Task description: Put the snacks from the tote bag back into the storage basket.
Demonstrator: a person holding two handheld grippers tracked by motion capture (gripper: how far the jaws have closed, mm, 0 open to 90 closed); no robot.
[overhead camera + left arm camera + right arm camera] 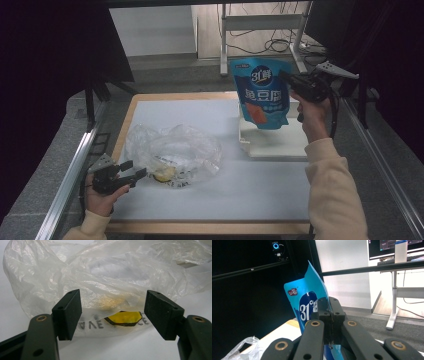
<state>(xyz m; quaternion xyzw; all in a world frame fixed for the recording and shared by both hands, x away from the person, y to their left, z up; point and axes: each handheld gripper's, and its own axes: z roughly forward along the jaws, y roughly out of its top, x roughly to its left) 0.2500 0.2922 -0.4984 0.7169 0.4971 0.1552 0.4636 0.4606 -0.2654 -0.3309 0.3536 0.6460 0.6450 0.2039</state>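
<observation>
Blue pouch point(263, 93) hangs in the air above the white tray point(272, 142) at the table's far right, long axis vertical, pinched at its upper edge by the right gripper point(289, 80), jaws pressed together on it. Clear plastic bag point(175, 152) lies down-left of the pouch, well apart. Left gripper point(136, 170) rests at the bag's near-left edge, jaws spread, nothing between them. Right hand is the carrier; the bag lies nearer the left.

Clear plastic bag point(105, 277) veils a yellow item point(123, 318), blurring its shape and the bag's lettering; the blue pouch point(308, 305) runs off the right gripper view's bottom edge behind the jaws
</observation>
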